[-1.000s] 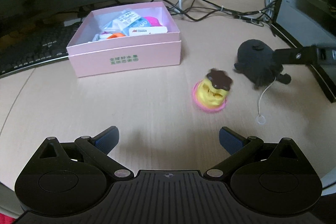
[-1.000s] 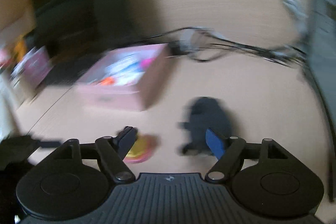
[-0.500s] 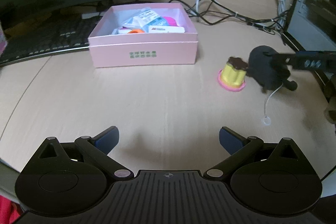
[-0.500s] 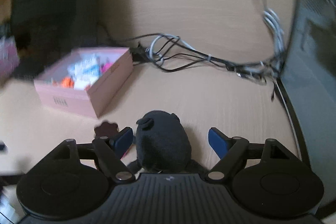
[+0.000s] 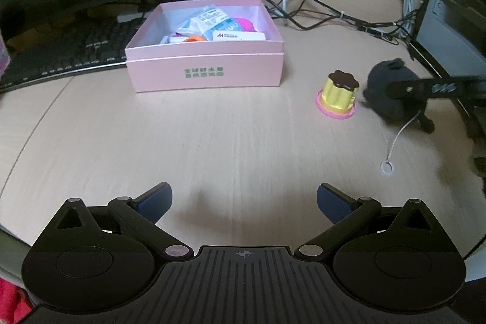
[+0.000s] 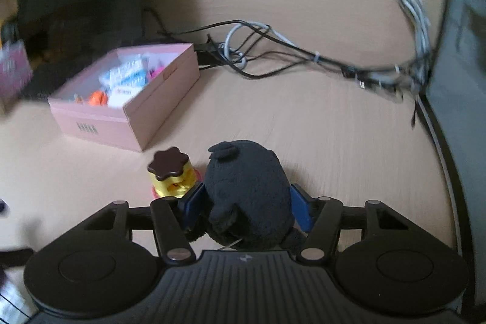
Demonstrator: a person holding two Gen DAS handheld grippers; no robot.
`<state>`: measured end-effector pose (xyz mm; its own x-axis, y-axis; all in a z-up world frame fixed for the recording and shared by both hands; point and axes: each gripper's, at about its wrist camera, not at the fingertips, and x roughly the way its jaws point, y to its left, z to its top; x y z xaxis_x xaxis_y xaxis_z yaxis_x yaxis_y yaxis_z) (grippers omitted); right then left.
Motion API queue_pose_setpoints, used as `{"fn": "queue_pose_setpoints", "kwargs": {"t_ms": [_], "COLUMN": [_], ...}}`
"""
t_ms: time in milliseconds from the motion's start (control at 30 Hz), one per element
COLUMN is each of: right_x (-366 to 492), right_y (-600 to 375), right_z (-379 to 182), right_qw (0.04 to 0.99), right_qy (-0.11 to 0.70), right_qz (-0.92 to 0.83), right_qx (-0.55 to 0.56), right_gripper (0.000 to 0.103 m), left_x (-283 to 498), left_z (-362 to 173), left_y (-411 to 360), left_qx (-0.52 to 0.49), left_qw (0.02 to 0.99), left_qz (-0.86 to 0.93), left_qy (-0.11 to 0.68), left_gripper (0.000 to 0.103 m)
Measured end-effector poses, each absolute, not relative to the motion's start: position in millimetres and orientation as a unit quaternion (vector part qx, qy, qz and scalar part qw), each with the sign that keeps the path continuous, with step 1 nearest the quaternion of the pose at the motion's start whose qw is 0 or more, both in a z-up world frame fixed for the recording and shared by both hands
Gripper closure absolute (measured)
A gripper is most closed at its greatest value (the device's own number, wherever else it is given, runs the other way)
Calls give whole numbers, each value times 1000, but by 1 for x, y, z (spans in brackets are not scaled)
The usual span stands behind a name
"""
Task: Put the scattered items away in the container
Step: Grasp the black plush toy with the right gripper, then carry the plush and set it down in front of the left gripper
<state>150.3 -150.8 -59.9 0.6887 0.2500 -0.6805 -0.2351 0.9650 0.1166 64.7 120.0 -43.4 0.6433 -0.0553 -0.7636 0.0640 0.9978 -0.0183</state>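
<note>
A pink box (image 5: pixel 205 69) with several packets inside stands at the back of the desk; it also shows in the right wrist view (image 6: pixel 127 114). A yellow pudding toy (image 5: pixel 337 94) on a pink base stands right of the box and shows in the right wrist view (image 6: pixel 171 176). Beside it is a black plush toy (image 5: pixel 387 91) with a white string loop (image 5: pixel 388 167). My right gripper (image 6: pixel 246 207) is shut on the black plush toy (image 6: pixel 247 190), pads pressing both its sides. My left gripper (image 5: pixel 243 199) is open and empty over bare desk.
A keyboard (image 5: pixel 57 56) and a dark monitor lie behind the box at the left. Tangled cables (image 5: pixel 334 14) run along the back. A computer case (image 5: pixel 455 29) stands at the right edge. The desk's curved front edge is close to my left gripper.
My right gripper has moved in around the black plush toy and closed on it. My left gripper has pulled back from the pudding toy, staying open.
</note>
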Motion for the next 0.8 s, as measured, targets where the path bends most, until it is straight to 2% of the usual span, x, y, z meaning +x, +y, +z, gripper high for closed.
{"fn": "queue_pose_setpoints", "kwargs": {"t_ms": [167, 333, 700, 767, 800], "right_x": [137, 125, 123, 121, 119], "right_y": [-171, -154, -24, -22, -23], "right_z": [-42, -26, -53, -56, -54], "right_qw": [895, 877, 893, 882, 878], "right_qy": [386, 384, 346, 358, 361], "right_qz": [181, 238, 288, 304, 315], "right_qx": [131, 164, -26, -19, -9], "right_gripper": [43, 43, 41, 35, 23], "left_x": [67, 61, 49, 49, 49], "left_z": [-42, -36, -39, -40, -41], "left_y": [113, 108, 134, 138, 139], "left_qx": [16, 30, 21, 17, 14], "left_qw": [907, 910, 907, 906, 905], "left_qz": [-49, -75, -41, -38, -37], "left_qy": [419, 406, 419, 422, 424], "left_gripper": [0, 0, 0, 0, 0]}}
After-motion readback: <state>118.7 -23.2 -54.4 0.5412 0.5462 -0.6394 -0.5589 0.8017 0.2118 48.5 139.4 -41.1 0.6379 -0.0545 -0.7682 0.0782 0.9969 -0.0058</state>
